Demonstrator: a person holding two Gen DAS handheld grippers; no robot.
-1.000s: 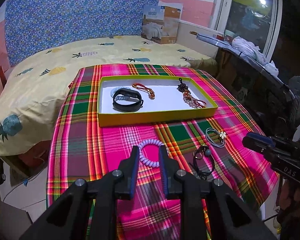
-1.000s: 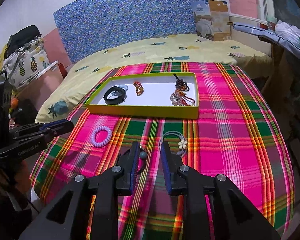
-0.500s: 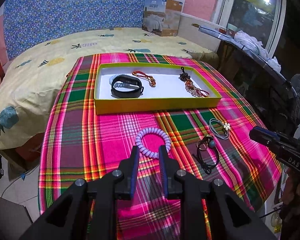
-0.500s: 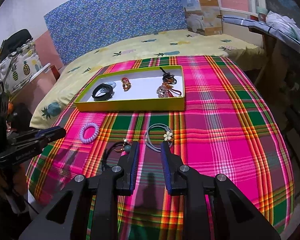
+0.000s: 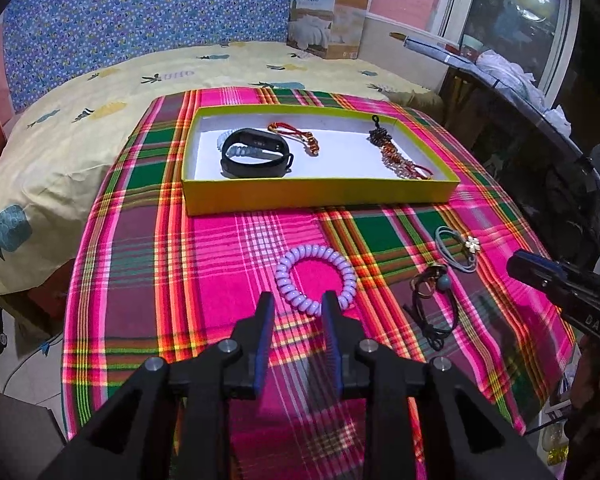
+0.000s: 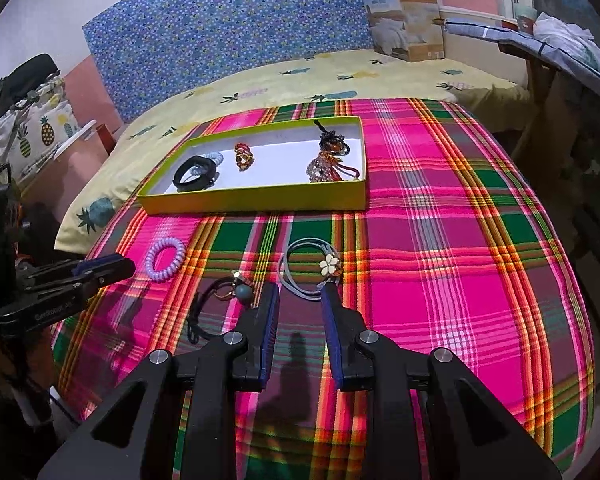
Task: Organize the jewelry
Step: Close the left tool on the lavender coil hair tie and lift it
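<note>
- Plaid cloth (image 5: pixel 204 264), pink, green and orange, covers the work surface; all places below are given relative to the yellow tray (image 5: pixel 320 196) lying on it.
- The yellow tray, shallow with a white floor, already holds a black wristband (image 5: pixel 256 154), a red-and-orange cord bracelet (image 5: pixel 296 136) and a dark beaded strand (image 5: pixel 396 152).
- Left gripper (image 5: pixel 296 312): jaws have just been opening and stand apart with nothing between them; it hangs on the near side of the tray, pointing toward it.
- Lilac coil hair tie (image 5: pixel 316 276): lies flat on the cloth between the tray and the left gripper, its near arc directly ahead of the fingertips. Being a ring, it has no long axis. The left hand is clearly the nearer one.
- Right gripper (image 6: pixel 298 296): jaws part-open and empty, also on the near side of the tray.
- Grey elastic with a white flower (image 6: pixel 330 266): just ahead of the right gripper, its near loop at the fingertips.
- Black cord with a teal bead (image 6: pixel 236 292): beside the right gripper's left finger, between the two loose ties.
- Judgement: nothing blocks the left gripper's path to the coil or on to the tray.
</note>
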